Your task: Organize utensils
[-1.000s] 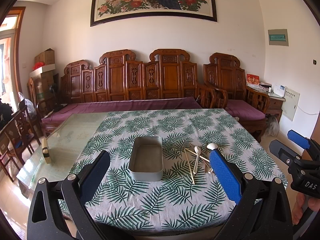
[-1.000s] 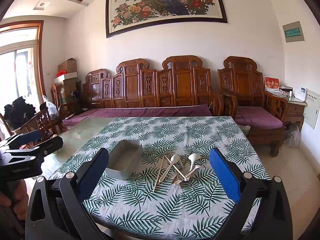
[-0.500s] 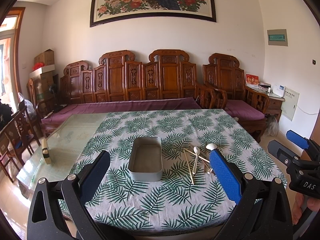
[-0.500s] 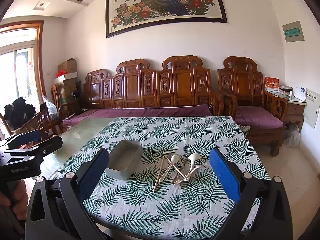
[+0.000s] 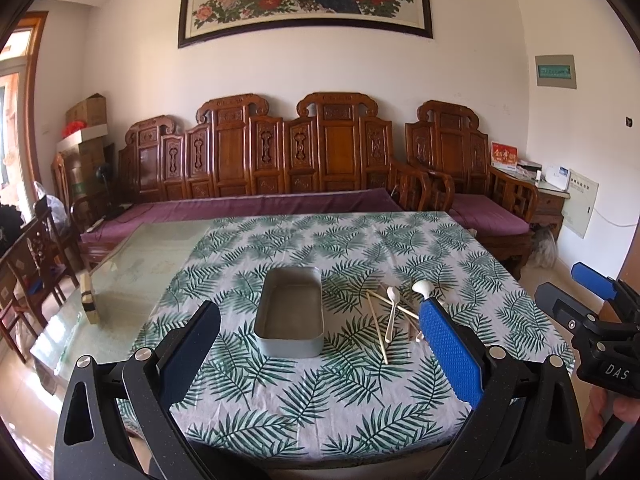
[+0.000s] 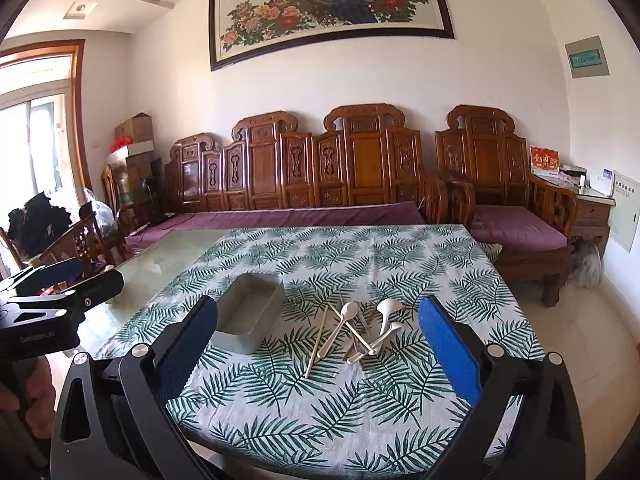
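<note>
Right wrist view: right gripper [image 6: 318, 354] and left gripper [image 5: 320, 354] both spread wide, empty, short of the table [image 6: 400, 248]. Spoons [image 6: 384, 320] and chopsticks [image 6: 318, 344] lie tangled just right of the tin [image 6: 250, 320] (empty). Risk: grabbing one drags the others.

Tray [image 5: 289, 312] is sitting on the tablecloth [image 5: 320, 400]; spoons and chopsticks [image 5: 394, 314] are lying heaped just right of the tray; bench [image 5: 280, 160] is standing behind.
</note>
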`<action>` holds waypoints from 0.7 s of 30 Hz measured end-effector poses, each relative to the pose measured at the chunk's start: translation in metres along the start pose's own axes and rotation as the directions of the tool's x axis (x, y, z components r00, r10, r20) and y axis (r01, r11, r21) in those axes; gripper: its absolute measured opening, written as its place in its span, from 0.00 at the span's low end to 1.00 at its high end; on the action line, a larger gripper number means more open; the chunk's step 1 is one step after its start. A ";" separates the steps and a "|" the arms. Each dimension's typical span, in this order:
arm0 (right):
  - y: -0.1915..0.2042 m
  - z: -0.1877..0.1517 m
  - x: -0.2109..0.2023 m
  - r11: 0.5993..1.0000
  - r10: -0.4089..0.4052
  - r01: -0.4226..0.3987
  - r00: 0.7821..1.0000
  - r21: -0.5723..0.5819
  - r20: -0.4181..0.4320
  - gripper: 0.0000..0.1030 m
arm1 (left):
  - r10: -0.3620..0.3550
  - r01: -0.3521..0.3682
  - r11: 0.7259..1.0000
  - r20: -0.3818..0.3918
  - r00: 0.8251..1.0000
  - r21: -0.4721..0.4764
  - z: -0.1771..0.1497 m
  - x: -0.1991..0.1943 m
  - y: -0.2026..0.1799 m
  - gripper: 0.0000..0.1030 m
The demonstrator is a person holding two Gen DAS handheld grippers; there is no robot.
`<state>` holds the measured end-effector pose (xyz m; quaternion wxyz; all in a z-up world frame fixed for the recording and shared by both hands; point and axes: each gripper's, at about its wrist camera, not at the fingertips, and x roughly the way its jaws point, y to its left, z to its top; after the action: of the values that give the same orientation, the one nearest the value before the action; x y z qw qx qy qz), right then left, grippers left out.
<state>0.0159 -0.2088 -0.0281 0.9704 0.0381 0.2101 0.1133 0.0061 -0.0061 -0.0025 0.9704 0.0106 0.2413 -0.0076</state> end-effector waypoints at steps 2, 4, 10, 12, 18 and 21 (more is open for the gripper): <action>-0.007 -0.004 0.007 1.000 -0.002 0.002 1.000 0.005 -0.013 0.98 | -0.004 0.004 1.000 -0.020 1.000 -0.001 -0.003 0.009 0.000 0.94; -0.011 -0.008 0.016 1.000 -0.009 0.010 1.000 0.009 -0.030 0.98 | -0.007 0.007 1.000 -0.039 0.999 0.002 -0.006 0.018 0.000 0.94; -0.025 -0.021 0.041 1.000 -0.022 0.024 0.997 0.018 -0.070 0.98 | -0.036 0.036 0.999 -0.096 0.995 -0.006 -0.017 0.049 0.000 0.94; -0.029 -0.024 0.050 0.999 -0.027 0.029 0.996 0.022 -0.083 0.98 | -0.045 0.045 0.999 -0.112 0.993 -0.003 -0.020 0.058 0.000 0.94; -0.045 -0.034 0.080 0.999 -0.048 0.051 0.992 0.020 -0.117 0.98 | -0.082 0.087 0.996 -0.165 0.983 0.021 -0.025 0.091 -0.007 0.94; -0.056 -0.035 0.092 0.998 -0.049 0.053 0.991 0.025 -0.127 0.97 | -0.091 0.101 0.994 -0.183 0.979 0.047 -0.024 0.107 -0.013 0.94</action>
<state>0.0939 -0.2406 -0.1035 0.9570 0.0393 0.2736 0.0875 0.0887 -0.0199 -0.0739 0.9422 0.0268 0.3284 -0.0602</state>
